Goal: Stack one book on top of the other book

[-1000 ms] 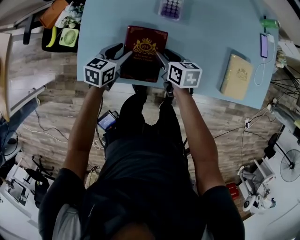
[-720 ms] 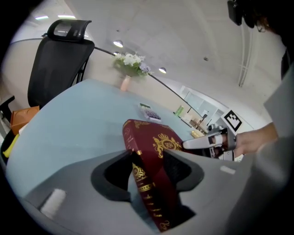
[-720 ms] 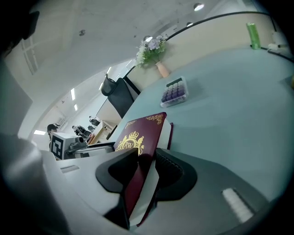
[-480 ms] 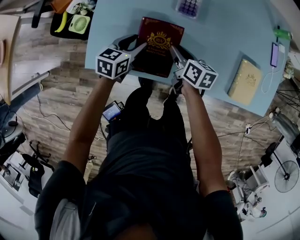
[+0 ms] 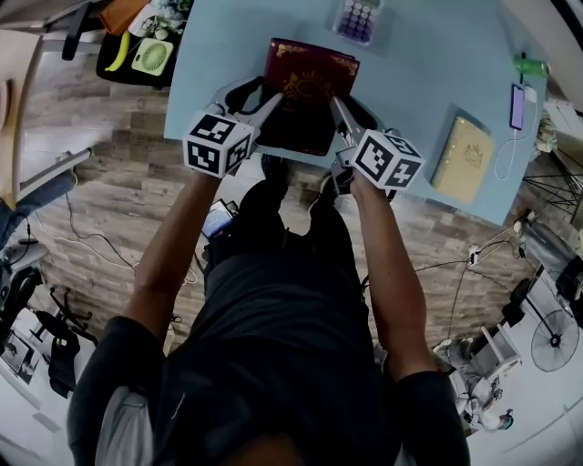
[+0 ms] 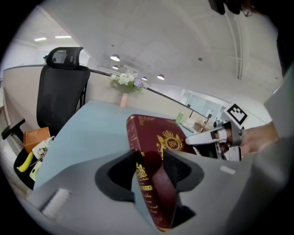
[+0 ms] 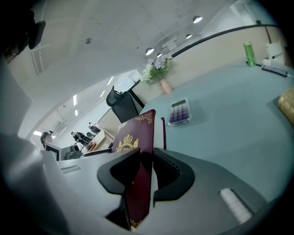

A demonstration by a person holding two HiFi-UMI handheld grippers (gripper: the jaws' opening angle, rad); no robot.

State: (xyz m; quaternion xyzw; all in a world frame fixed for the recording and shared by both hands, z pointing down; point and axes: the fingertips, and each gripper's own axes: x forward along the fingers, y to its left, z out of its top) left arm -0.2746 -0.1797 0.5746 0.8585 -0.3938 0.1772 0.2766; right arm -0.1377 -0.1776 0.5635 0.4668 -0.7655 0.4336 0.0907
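Observation:
A dark red book point(image 5: 308, 91) with a gold crest is held over the near edge of the light blue table point(image 5: 428, 73). My left gripper point(image 5: 266, 102) is shut on the red book point(image 6: 154, 183) at its spine side. On the other side my right gripper point(image 5: 335, 107) is shut on the red book point(image 7: 138, 179) along its open edge. In the left gripper view the book looks raised off the table and tilted. A tan book point(image 5: 465, 151) with a gold crest lies flat on the table to the right, apart from both grippers.
A calculator point(image 5: 359, 18) lies at the table's far side behind the red book. A phone point(image 5: 518, 106) on a white cable and a green bottle point(image 5: 530, 65) are at the far right. Left of the table a black tray point(image 5: 141, 50) holds a small green fan and a banana.
Both grippers have stayed shut on the red book. The book and grippers shifted slightly in view as the head camera moved; the calculator shows more now.

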